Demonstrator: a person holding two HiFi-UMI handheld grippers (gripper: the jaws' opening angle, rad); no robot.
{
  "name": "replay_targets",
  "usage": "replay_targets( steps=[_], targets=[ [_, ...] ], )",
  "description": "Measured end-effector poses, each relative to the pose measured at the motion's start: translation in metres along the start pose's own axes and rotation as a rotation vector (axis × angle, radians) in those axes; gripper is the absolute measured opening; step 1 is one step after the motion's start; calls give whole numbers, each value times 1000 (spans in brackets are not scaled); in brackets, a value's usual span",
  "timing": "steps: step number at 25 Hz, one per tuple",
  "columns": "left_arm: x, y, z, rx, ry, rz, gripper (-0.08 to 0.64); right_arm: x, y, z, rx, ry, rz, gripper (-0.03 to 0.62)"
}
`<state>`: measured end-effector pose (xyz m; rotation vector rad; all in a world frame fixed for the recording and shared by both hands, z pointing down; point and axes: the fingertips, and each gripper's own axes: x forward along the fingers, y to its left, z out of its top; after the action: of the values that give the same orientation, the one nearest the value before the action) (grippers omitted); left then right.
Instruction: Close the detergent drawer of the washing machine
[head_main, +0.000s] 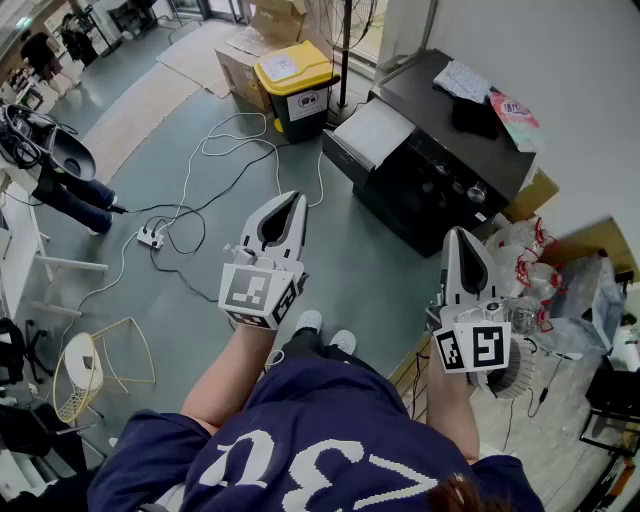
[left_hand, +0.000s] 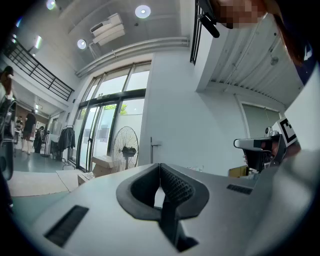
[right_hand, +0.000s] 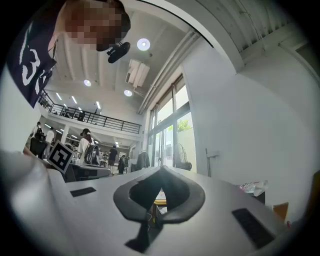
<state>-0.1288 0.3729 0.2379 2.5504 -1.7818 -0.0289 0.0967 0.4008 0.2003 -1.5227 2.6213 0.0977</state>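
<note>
**Both grippers shut, empty, away from the machine**

Grey floor (head_main: 370, 260) filled most of the head view. The washing machine (head_main: 440, 170), a black box, stood against the white wall, ahead and right of me. A pale flat piece (head_main: 372, 132) jutted from its left end; I could not tell whether that was the detergent drawer. A yellow-lidded bin (head_main: 297, 85) sat just left of it. The left gripper (head_main: 293, 200) and right gripper (head_main: 455, 232) were held out level, well apart from the machine. Both had their jaws pressed together on nothing. A power strip (head_main: 150, 237) lay at far left.
</note>
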Motion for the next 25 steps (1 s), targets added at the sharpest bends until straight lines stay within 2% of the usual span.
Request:
replay_targets(
  steps=[17,25],
  targets=[
    [6,-20,1,-7,-15,-9,20,-16,-14,5,42,-33,13,15],
    [30,-18,-2,-9,-11,-20,20,1,-22,0,48,-32,10,15]
  ],
)
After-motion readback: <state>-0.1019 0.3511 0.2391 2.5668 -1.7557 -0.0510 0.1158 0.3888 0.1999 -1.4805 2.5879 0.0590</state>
